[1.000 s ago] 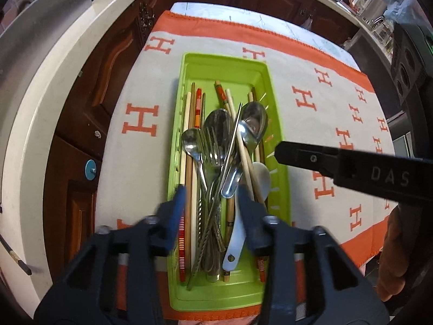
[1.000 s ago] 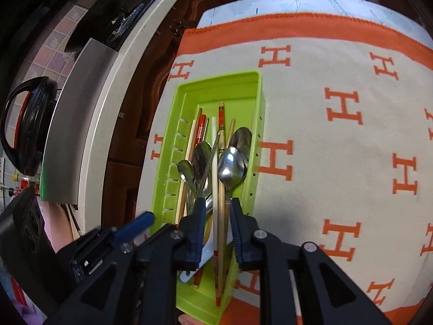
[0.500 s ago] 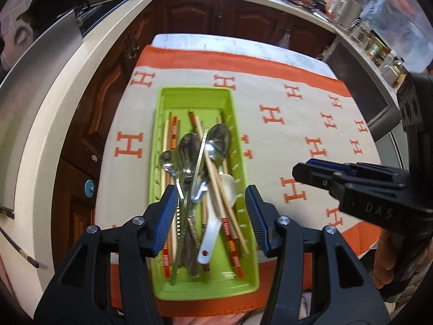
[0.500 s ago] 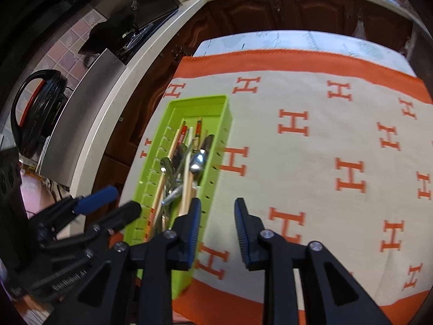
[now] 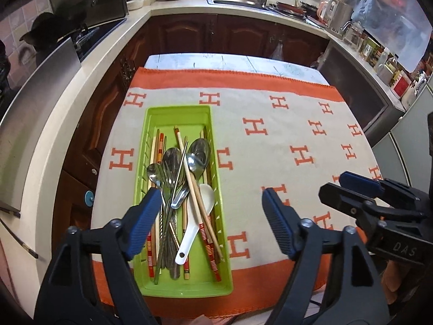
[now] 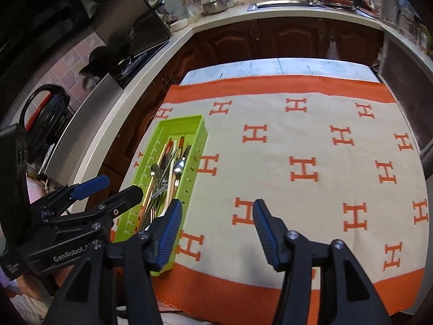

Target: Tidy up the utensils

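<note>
Hovering over the green tray [image 5: 177,113], both hand-held grippers wide open, empty.
Utensils [image 5: 181,189] lie lengthwise in the tray, ahead-left of our left hand-held gripper [image 5: 208,224], the nearer; right hand-held gripper [image 6: 215,230] sits beside.

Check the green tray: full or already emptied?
Full. The green tray holds a jumbled pile of chopsticks, metal spoons, a fork and a white spoon; nothing lies on the cloth.
</note>
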